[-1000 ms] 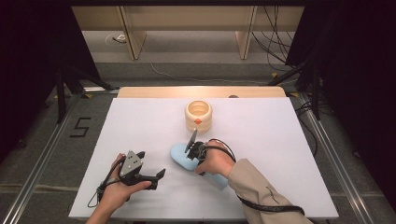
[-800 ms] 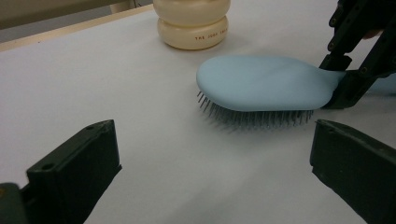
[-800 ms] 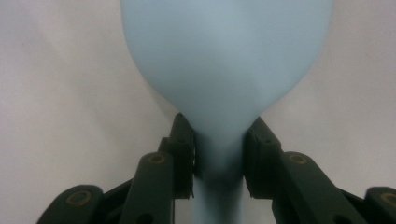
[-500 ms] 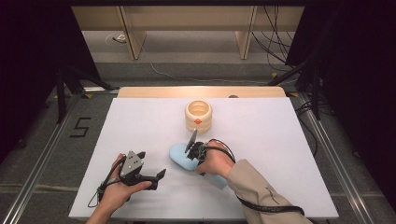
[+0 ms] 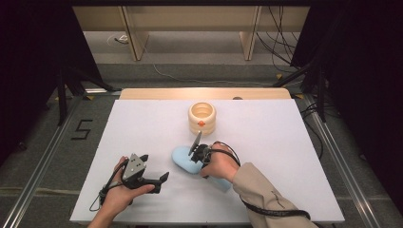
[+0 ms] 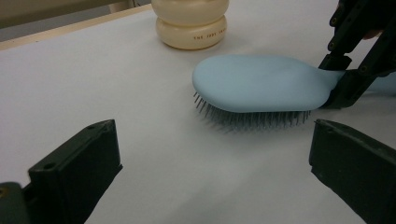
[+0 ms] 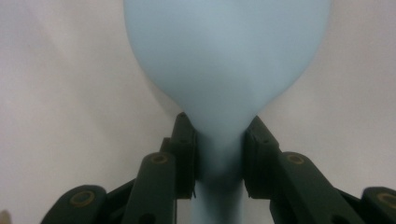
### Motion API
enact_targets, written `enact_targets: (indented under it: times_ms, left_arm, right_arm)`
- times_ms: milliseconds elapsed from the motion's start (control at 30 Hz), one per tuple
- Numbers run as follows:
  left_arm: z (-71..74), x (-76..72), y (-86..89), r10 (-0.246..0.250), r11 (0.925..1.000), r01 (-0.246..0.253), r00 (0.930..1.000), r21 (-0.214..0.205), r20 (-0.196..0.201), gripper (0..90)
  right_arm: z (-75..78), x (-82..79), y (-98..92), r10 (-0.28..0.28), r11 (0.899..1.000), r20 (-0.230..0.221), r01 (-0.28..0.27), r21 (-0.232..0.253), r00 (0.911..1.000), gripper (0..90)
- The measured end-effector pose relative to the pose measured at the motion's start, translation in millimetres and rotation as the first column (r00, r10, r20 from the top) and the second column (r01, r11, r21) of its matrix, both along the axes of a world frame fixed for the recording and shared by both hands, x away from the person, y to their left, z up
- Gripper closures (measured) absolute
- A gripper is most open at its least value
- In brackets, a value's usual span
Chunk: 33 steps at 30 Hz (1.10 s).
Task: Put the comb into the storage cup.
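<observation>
A light blue hairbrush (image 5: 182,158) lies bristles down on the white table (image 5: 142,123), its head toward the left. My right gripper (image 5: 198,154) is shut on the narrow neck where head meets handle; in the right gripper view both pads press the neck of the hairbrush (image 7: 224,60) at my right gripper (image 7: 219,135). The left gripper view shows the hairbrush (image 6: 261,84) with its dark bristles on the table and the right gripper (image 6: 348,70) clamped at its end. My left gripper (image 5: 160,181) rests at the front left, open and holding nothing, jaws wide apart around bare table (image 6: 210,163).
A cream ribbed jar (image 5: 202,118) stands behind the brush near the table's middle, also ahead of the left gripper as the cream jar (image 6: 191,23). A wooden strip (image 5: 204,93) borders the table's far edge. Cables lie on the floor beyond.
</observation>
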<state>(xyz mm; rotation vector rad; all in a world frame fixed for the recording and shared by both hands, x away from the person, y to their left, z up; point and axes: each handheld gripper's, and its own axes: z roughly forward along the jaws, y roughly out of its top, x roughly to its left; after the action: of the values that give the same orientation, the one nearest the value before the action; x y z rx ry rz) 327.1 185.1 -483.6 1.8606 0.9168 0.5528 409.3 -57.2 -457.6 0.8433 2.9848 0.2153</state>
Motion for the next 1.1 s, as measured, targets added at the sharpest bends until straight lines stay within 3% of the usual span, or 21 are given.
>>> enact_targets:
  times_ms: [600,667,1100]
  left_arm:
    - [0.1,0.1,0.9,0.01,0.9999,-0.01,1.0,-0.003,-0.001,1.2]
    - [0.1,0.2,0.9,0.009,0.9999,-0.009,1.0,-0.005,0.0,1.2]
    - [-0.1,0.4,1.1,0.015,0.9999,-0.015,0.9999,-0.004,0.001,1.2]
  right_arm:
    - [5.6,-2.7,-5.2,-0.014,0.997,0.027,0.012,0.074,0.9995,70.3]
    - [7.8,-2.9,-7.5,-0.028,0.994,0.034,0.024,0.11,0.999,70.3]
    - [14.5,-7.5,-21.9,-0.07,0.975,0.072,0.053,0.214,0.9949,70.4]
